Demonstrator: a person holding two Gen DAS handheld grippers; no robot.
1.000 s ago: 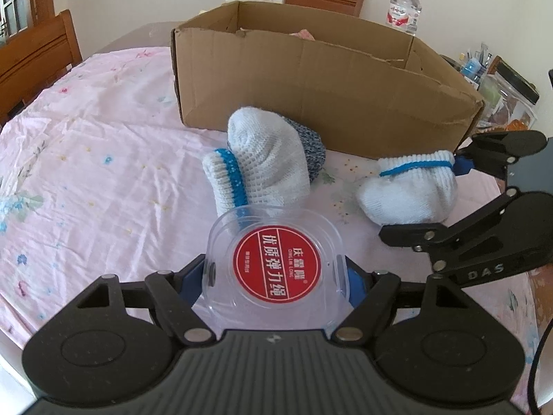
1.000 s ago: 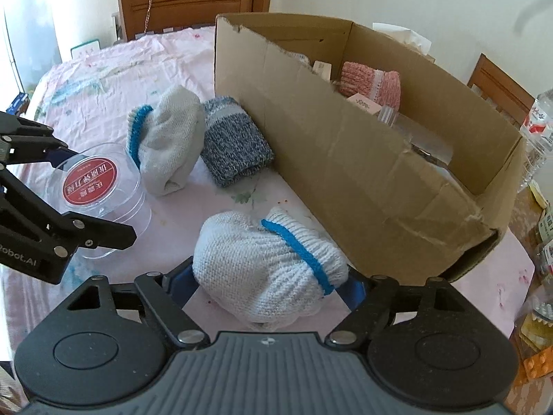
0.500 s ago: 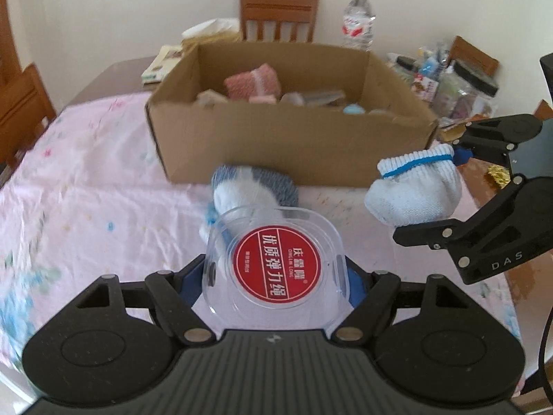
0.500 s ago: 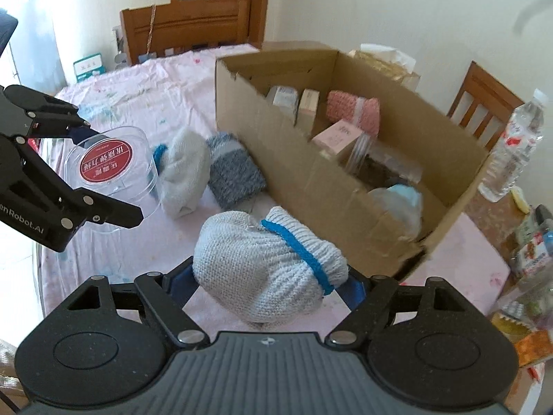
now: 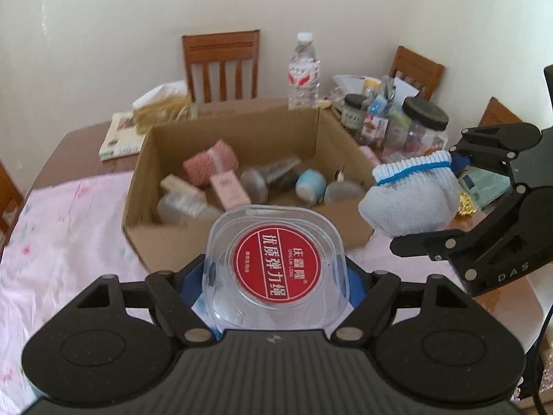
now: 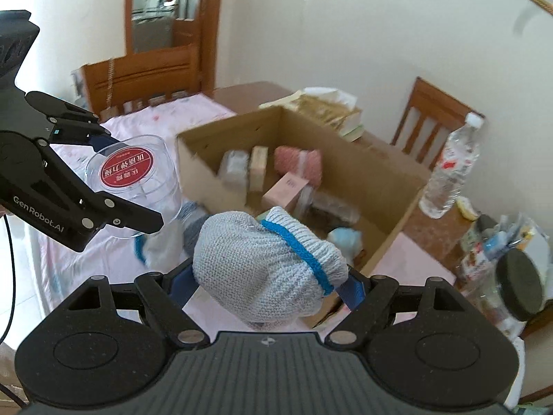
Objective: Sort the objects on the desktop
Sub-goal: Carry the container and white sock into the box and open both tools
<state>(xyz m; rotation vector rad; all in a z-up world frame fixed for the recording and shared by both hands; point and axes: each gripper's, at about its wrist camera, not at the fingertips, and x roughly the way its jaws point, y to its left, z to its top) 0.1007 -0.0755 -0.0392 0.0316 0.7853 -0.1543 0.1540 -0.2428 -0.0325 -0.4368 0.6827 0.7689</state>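
My left gripper [image 5: 275,282] is shut on a clear plastic container with a red round label [image 5: 275,263], held in the air in front of the open cardboard box [image 5: 179,242]. My right gripper [image 6: 268,285] is shut on a rolled white sock with a blue band [image 6: 266,263], raised near the box's front right corner. The same sock [image 5: 409,200] shows at the right of the left wrist view, and the container [image 6: 131,176] at the left of the right wrist view. The box [image 6: 383,173] holds a pink sock roll [image 5: 211,166], small cartons and a blue cup [image 5: 311,183].
Two more sock rolls [image 6: 172,238] lie on the pink tablecloth [image 5: 62,228] below the left gripper. A water bottle [image 5: 303,72], jars [image 5: 420,128] and small clutter stand behind and right of the box. Wooden chairs [image 5: 221,65] ring the table; a book [image 5: 117,135] lies at the back left.
Both grippers have risen with their loads and now look down into the box. The two socks on the cloth have dropped out of the left wrist view.
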